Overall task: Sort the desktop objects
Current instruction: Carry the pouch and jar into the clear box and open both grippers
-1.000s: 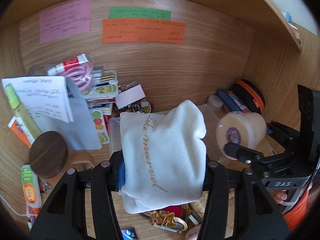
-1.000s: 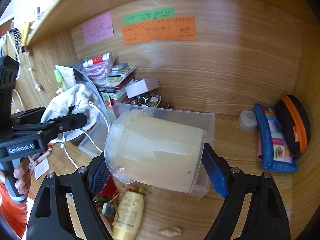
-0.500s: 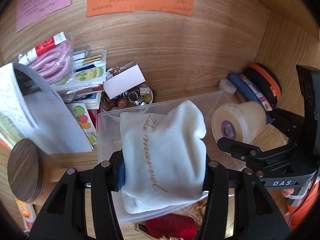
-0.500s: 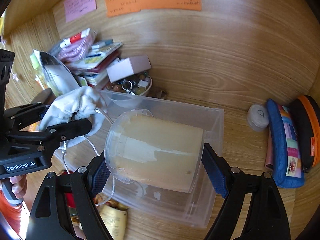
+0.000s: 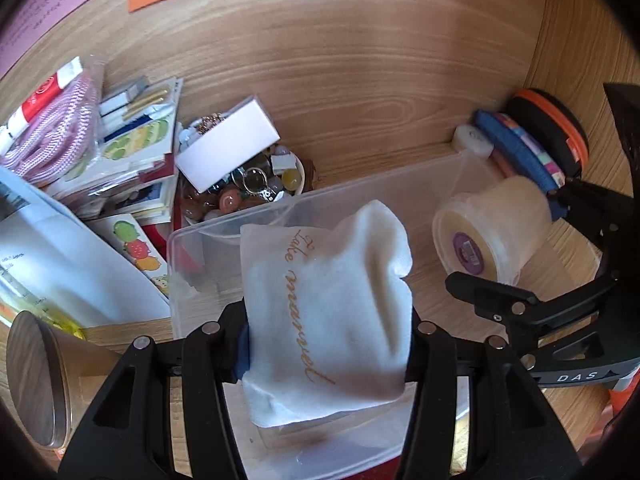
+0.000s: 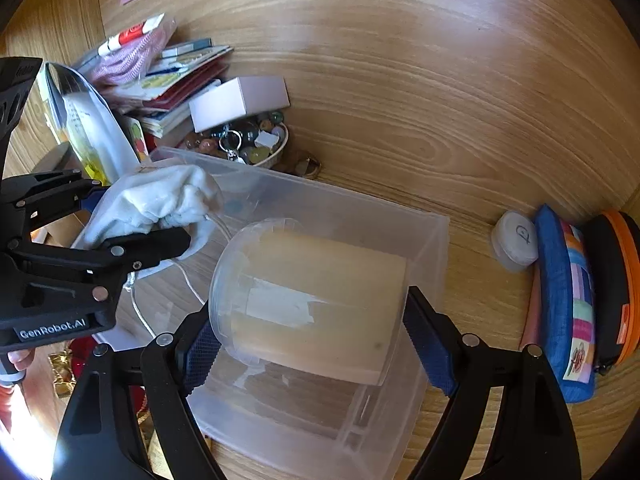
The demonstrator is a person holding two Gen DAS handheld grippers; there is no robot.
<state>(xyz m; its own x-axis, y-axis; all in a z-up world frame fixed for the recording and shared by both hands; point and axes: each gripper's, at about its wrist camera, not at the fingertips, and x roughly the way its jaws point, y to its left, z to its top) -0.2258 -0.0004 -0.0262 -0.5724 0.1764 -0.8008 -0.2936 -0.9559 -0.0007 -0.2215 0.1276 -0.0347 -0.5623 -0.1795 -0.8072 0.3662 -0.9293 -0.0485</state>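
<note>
While both claws sit over the clear plastic bin, each has something clamped. My left claw is closed on a white cloth pouch with gold script lettering; the pouch is squeezed between the two fingers and its top flops forward over the bin's near-left part. From the right wrist view the same pouch hangs above the bin's left rim, with a white drawstring dangling down from it. My right claw is closed on a translucent cream jar, held on its side, blue pads pressing both ends, lid end to the left. The jar is up over the bin's interior; I cannot tell whether it touches the bin floor. In the left wrist view the jar shows a purple label on its lid.

Bin rests on the wooden worktop. Behind it: a bowl of beads and keyrings with a white box lying on top, and a pile of booklets to the left. Right of the bin: small white round case, blue striped pouch, black and orange case, packed side by side.
</note>
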